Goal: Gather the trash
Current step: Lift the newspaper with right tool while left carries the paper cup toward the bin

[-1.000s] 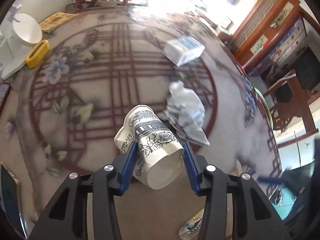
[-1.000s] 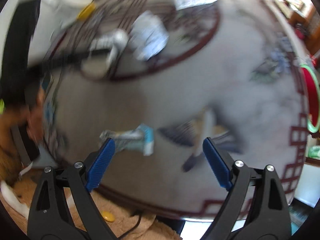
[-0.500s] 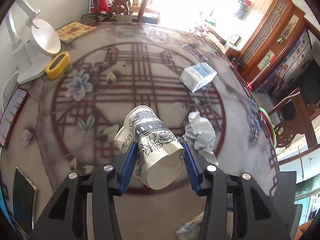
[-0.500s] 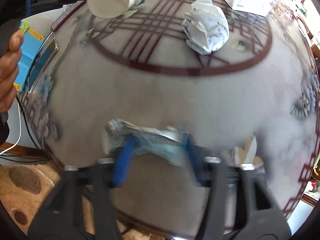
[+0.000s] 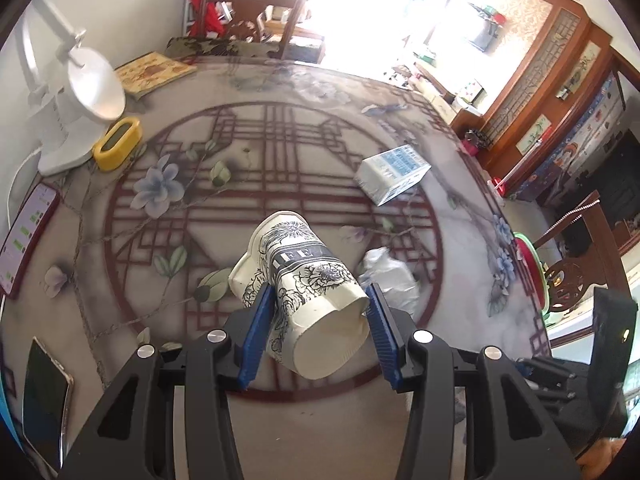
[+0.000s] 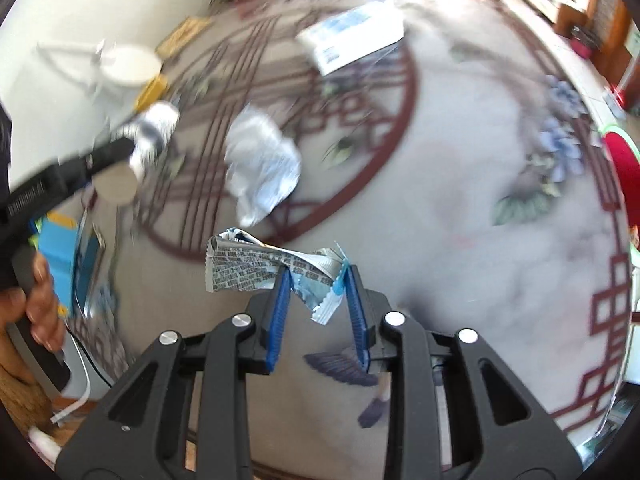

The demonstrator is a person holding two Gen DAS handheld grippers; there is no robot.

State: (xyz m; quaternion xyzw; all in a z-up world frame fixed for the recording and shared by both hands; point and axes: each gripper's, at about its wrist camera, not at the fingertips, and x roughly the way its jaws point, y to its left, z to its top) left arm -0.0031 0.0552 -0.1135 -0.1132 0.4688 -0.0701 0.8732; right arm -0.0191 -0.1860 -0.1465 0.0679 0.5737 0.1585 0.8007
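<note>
A flower-printed paper cup [image 5: 304, 264] lies on its side between the blue pads of my left gripper [image 5: 319, 288], which is shut on it above the round patterned table [image 5: 280, 420]. Just right of the cup a crumpled white paper [image 5: 390, 276] rests on the table. In the right wrist view my right gripper [image 6: 317, 272] has its jaws closing on a crinkled silver foil wrapper [image 6: 240, 268], pinched at its twisted middle and held clear of the table. The crumpled paper [image 6: 260, 168] lies beyond it, and the cup [image 6: 156, 128] shows at the left, blurred.
A blue-and-white tissue pack [image 5: 394, 168] lies at the far right of the table. A white desk lamp [image 5: 80, 92], a yellow case [image 5: 118, 142], a book [image 5: 154, 70] and two phones [image 5: 28, 232] [image 5: 44, 396] line the left edge. A wooden chair [image 5: 256, 8] stands behind.
My right gripper came down over the foil wrapper, closed on it from wide open and picked it up. My left gripper rose a little with the cup still in it.
</note>
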